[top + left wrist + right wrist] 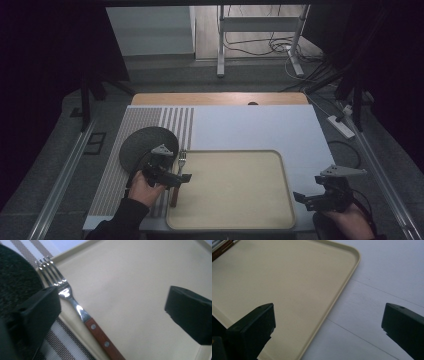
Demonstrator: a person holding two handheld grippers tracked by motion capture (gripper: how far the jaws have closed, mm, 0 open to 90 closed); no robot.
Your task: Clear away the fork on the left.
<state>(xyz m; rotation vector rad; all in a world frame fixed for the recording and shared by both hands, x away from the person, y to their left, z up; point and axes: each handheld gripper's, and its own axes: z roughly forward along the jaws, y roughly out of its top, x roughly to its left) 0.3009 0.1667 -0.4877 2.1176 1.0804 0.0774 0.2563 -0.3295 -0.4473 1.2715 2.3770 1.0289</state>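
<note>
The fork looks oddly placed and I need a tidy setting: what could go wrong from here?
1. The fork lies along the left rim of the tray, seemingly half on it, so it may rock or slide off.
2. The left tool hangs open just above the wooden handle; a careless move could knock the fork askew.
3. The dark round plate sits close beside the tines and could be bumped.

The tray [235, 210] interior lies bare; a fork [178, 172] lines its left rim.
</note>
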